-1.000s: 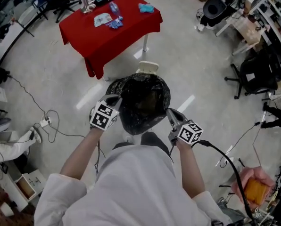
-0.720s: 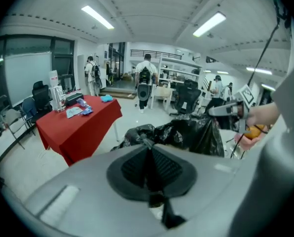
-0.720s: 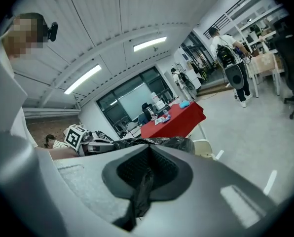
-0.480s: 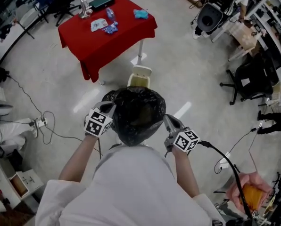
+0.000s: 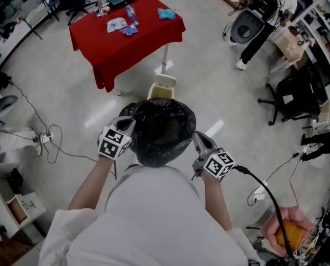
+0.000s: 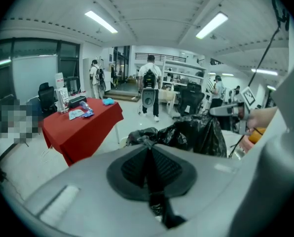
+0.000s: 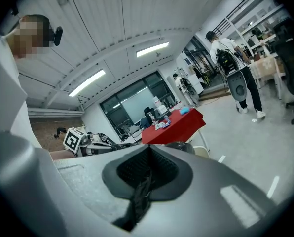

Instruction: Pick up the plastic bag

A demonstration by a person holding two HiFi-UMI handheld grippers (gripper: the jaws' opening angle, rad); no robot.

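Head view: The black plastic bag (image 5: 164, 131) hangs in front of the person's chest, between the two tools and clear of the floor (image 5: 220, 82). The left gripper (image 5: 126, 125) has the bag's rim on one side and the right gripper (image 5: 200, 144) has it on the other. A cream container (image 5: 162, 87) stands on the floor just beyond the bag, and a red table (image 5: 126, 32) stands farther off. A cable (image 5: 259, 187) trails from the right gripper.

Left gripper view: The jaws are fully together, with a strip of black film clamped in the seam between the pads. The rest of the bag bulges just beyond the jaw tips.

Right gripper view: These jaws are likewise pressed together, with a twisted strand of the same film caught between them. Only a small part of the bag's bulk shows past the tips.

Assessment: The pickup appears largely achieved, and the step in hand is carrying the lift through cleanly.

Recommendations:
- Raise both sides evenly and at the same height, so neither pinch takes the whole load.
- Avoid spreading the grippers wider, as thin film is likely to stretch or tear at the clamps.
- Maintain firm closure on both sides.
- Route the bag clear of the container and the cable.
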